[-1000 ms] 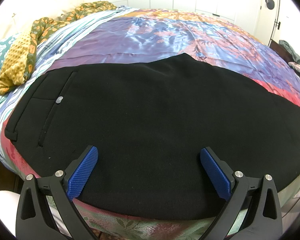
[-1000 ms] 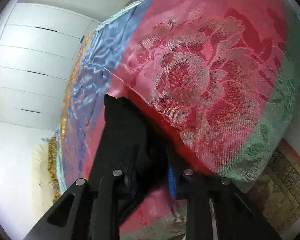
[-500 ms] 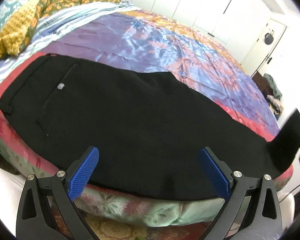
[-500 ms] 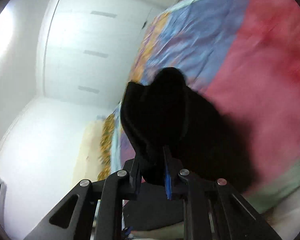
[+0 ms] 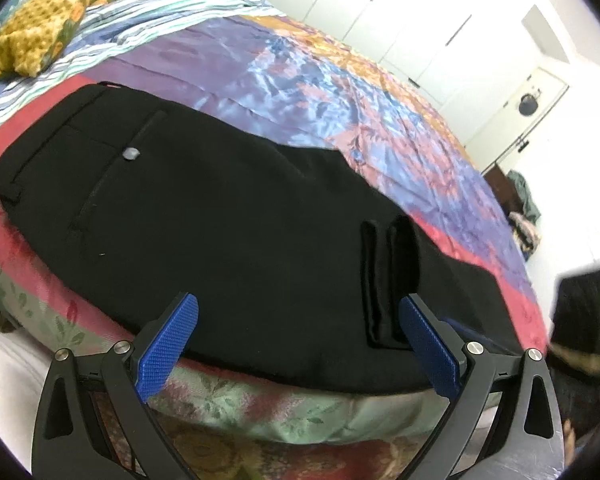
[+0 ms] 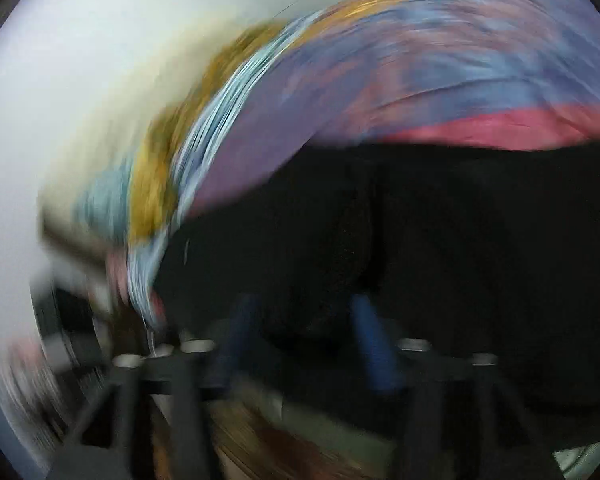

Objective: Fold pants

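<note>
Blue pads of the left gripper (image 5: 298, 340) are seen spread wide apart above the near edge of the pants (image 5: 220, 220), with nothing clamped between them. In the right wrist view, which is heavily blurred, the right gripper (image 6: 306, 340) is seen with its jaws opening; black cloth lies just ahead of the pads, but no grip on it is shown. The pants are laid lengthwise along the near edge of the bed (image 5: 260, 408), on a satin bedspread (image 5: 340, 92) patterned in purple, blue and red. The waistband end lies to the left in the left wrist view, marked by a back pocket with a grey button (image 5: 131, 154). The leg end (image 5: 384, 280) is found doubled back over the body of the garment, its hems lying just beside the left gripper's right pad, so the first lengthwise fold is judged to be made. The cloth is judged to be light, soft and limp, with some body in the waistband and hems; it is expected to sag when lifted and to slide readily on the glossy bedspread. A hold is best taken at the folded edge or at the waistband corners, where several layers can be pinched together. A yellow patterned cloth (image 5: 32, 36) lies well apart at the far left.
</note>
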`<state>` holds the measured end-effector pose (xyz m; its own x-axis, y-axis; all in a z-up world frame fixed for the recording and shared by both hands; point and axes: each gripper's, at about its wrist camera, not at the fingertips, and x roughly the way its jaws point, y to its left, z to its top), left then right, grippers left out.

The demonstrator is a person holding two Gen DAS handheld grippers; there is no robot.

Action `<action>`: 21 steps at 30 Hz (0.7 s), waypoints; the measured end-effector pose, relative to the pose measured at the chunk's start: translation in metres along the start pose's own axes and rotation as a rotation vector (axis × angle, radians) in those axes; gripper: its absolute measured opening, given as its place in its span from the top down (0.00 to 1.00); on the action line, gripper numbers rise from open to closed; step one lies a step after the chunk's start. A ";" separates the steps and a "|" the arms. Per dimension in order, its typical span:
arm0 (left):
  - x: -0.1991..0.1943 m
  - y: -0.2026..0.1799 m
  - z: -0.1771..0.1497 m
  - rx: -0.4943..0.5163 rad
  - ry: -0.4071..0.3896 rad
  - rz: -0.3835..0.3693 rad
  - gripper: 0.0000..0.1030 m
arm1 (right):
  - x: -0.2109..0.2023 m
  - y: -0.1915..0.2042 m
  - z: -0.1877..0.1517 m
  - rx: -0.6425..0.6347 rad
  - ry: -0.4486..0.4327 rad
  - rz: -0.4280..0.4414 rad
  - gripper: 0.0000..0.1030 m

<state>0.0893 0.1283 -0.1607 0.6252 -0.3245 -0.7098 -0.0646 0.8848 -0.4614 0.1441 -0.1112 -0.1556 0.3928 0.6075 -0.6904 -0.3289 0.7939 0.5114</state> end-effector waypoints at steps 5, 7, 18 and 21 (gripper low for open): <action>-0.018 -0.045 0.001 0.145 -0.018 -0.107 0.11 | -0.082 0.007 -0.035 -0.247 -0.183 -0.196 0.07; -0.003 -0.079 0.003 0.239 0.048 -0.185 0.31 | -0.110 -0.008 -0.048 -0.255 -0.242 -0.286 0.05; 0.092 -0.128 -0.003 0.337 0.258 -0.050 0.85 | -0.150 -0.072 -0.057 -0.060 -0.332 -0.375 0.05; 0.091 -0.118 -0.005 0.288 0.255 -0.008 0.93 | -0.147 -0.076 -0.055 -0.045 -0.329 -0.359 0.05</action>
<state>0.1496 -0.0071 -0.1740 0.4092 -0.3721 -0.8332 0.1831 0.9280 -0.3245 0.0646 -0.2621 -0.1211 0.7363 0.2773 -0.6172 -0.1570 0.9573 0.2428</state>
